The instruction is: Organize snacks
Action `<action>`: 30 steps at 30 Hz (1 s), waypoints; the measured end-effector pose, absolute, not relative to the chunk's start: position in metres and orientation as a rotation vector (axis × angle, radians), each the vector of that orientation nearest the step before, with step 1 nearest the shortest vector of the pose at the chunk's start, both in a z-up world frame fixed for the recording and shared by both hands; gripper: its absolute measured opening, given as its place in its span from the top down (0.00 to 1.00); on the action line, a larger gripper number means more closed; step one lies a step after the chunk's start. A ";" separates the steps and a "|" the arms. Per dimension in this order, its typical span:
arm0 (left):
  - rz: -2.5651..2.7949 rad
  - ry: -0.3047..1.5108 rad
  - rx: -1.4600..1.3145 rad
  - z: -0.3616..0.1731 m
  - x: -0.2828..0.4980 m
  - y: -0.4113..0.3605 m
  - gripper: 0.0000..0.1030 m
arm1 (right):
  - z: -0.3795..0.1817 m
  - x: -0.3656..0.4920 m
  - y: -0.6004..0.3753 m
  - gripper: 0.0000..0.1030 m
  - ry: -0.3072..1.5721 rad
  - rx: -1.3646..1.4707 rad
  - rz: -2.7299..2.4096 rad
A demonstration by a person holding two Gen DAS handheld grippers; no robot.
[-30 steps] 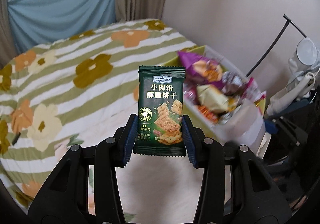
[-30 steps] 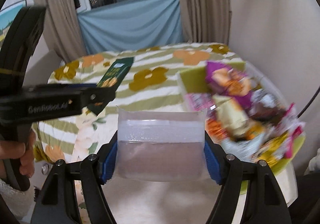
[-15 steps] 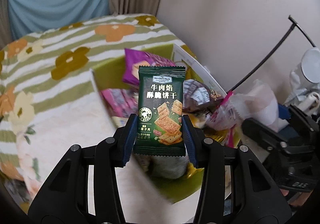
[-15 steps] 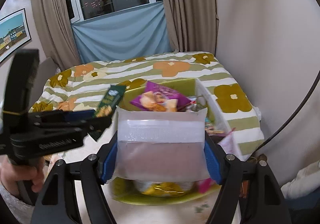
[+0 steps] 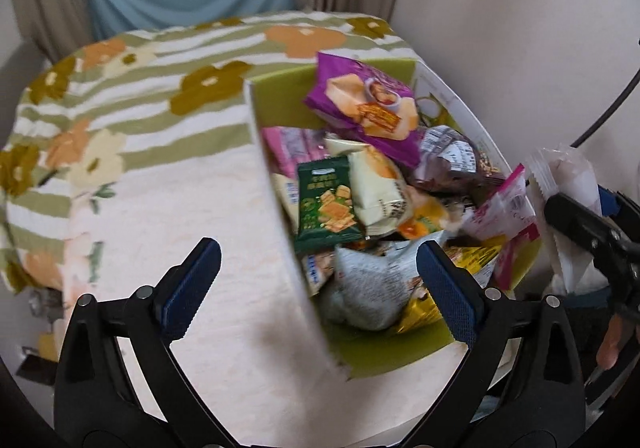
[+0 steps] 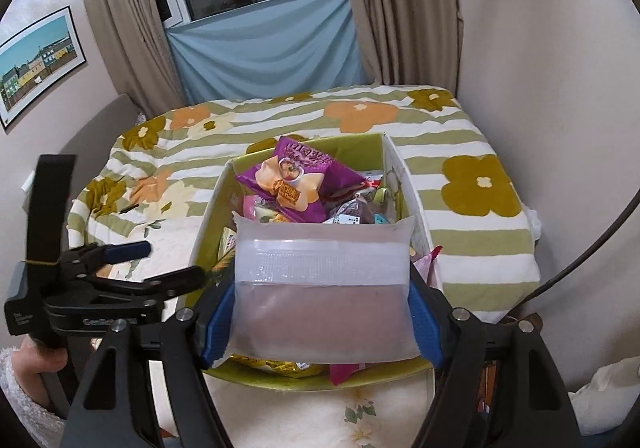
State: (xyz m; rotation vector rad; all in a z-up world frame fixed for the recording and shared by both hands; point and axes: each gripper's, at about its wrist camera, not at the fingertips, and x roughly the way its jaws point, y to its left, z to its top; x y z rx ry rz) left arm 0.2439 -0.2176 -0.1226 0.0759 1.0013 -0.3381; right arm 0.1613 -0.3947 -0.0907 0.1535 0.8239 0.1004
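Green cracker pack (image 5: pixel 326 204) lying in snack box (image 5: pixel 276 208) w/ other packets.
L gripper (image 5: pixel 318 288) hanging over box, jaws spread wide, holding nothing; R gripper (image 6: pixel 320 322) clamping a frosted pouch (image 6: pixel 322 288) just above box, beside purple bag (image 6: pixel 298 178).

The left claw (image 5: pixel 318 280) gapes empty above the box (image 5: pixel 280 208), where the green cracker packet (image 5: pixel 326 208) lies among snacks.
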 end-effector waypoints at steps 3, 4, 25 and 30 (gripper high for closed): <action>-0.305 0.977 0.076 -0.114 0.236 -0.209 0.05 | -0.088 0.162 -0.394 0.32 0.819 0.159 0.122; -0.297 0.971 0.071 -0.112 0.234 -0.206 0.05 | -0.086 0.163 -0.392 0.32 0.818 0.155 0.132; -0.132 0.955 0.040 -0.114 0.186 -0.155 0.05 | -0.114 0.172 -0.358 0.08 0.906 0.068 0.098; -0.146 0.926 0.040 -0.107 0.171 -0.145 0.05 | -0.114 0.148 -0.355 0.08 0.911 0.025 0.062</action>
